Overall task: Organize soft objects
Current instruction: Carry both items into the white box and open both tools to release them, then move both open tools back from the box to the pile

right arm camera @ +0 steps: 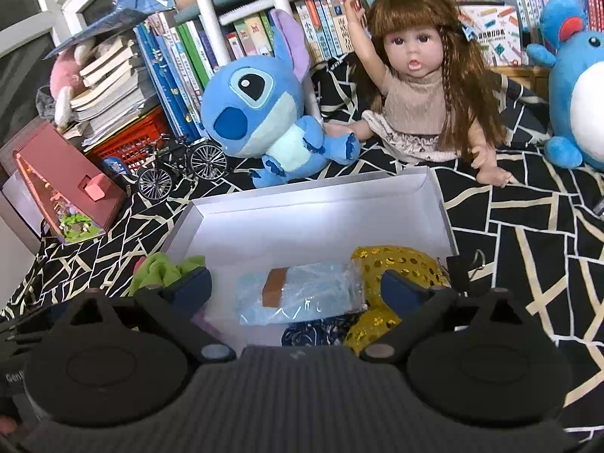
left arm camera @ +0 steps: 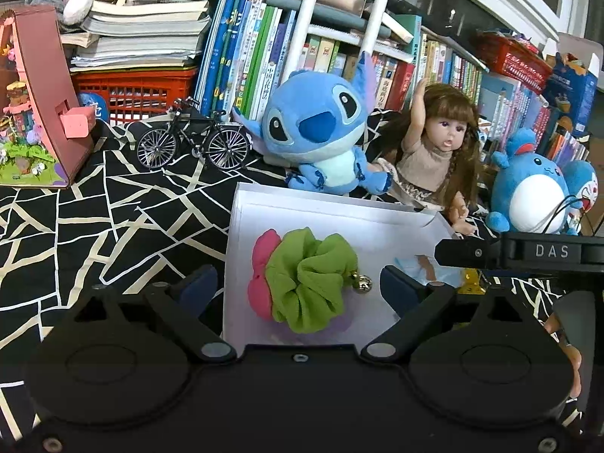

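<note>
A white box lies on the black patterned cloth. In the left wrist view a green scrunchie with a small bell lies on a pink scrunchie inside it. My left gripper is open above them, holding nothing. In the right wrist view a clear bag with blue fabric, a gold sequin piece and a dark blue patterned piece lie in the box. My right gripper is open above the bag. The green scrunchie shows at the left.
A blue Stitch plush, a doll and a blue round plush sit behind the box. A model bicycle, a pink miniature house, a red crate and bookshelves stand at the back.
</note>
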Motion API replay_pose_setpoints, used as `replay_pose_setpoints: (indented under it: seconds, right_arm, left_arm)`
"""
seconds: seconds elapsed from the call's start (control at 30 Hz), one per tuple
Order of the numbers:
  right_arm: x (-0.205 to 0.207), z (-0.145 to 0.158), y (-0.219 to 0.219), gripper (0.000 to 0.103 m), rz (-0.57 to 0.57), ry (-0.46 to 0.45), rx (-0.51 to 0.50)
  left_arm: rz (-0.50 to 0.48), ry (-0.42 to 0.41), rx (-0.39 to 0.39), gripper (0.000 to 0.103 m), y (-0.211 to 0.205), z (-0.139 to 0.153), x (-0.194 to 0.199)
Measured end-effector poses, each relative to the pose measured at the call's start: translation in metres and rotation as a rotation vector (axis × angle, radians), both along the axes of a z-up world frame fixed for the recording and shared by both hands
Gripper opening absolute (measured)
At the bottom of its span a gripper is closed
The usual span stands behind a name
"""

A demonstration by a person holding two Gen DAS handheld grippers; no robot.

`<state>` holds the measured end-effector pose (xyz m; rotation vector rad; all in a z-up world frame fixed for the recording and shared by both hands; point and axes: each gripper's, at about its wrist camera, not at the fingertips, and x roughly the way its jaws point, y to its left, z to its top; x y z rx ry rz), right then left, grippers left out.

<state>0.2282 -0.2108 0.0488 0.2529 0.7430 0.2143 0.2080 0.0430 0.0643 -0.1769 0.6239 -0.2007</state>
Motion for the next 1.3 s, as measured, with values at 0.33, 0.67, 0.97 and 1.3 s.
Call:
replay_pose_setpoints:
  seconds: [0.33, 0.67, 0.97, 1.3]
  right_arm:
    - [-0.035, 0.002, 0.000, 0.102, 0.031, -0.065, -0.025]
    - [-0.068, -0.001, 0.008, 0.103, 0.067, -0.130, -0.073]
    - [-0.097, -0.010, 0.017, 0.103, 0.097, -0.183, -0.126]
    - [-0.123, -0.019, 0.017, 0.103, 0.109, -0.207, -0.134]
  left_arm:
    - [-0.019, -0.030, 0.025, 0.096, 0.001, 0.003, -0.031]
    - [-0.021, -0.037, 0.040, 0.096, 0.003, -0.003, -0.056]
    - [-0.007, -0.028, 0.037, 0.097, 0.012, -0.014, -0.074]
    - [0.009, -0.035, 0.051, 0.097, 0.019, -0.023, -0.092]
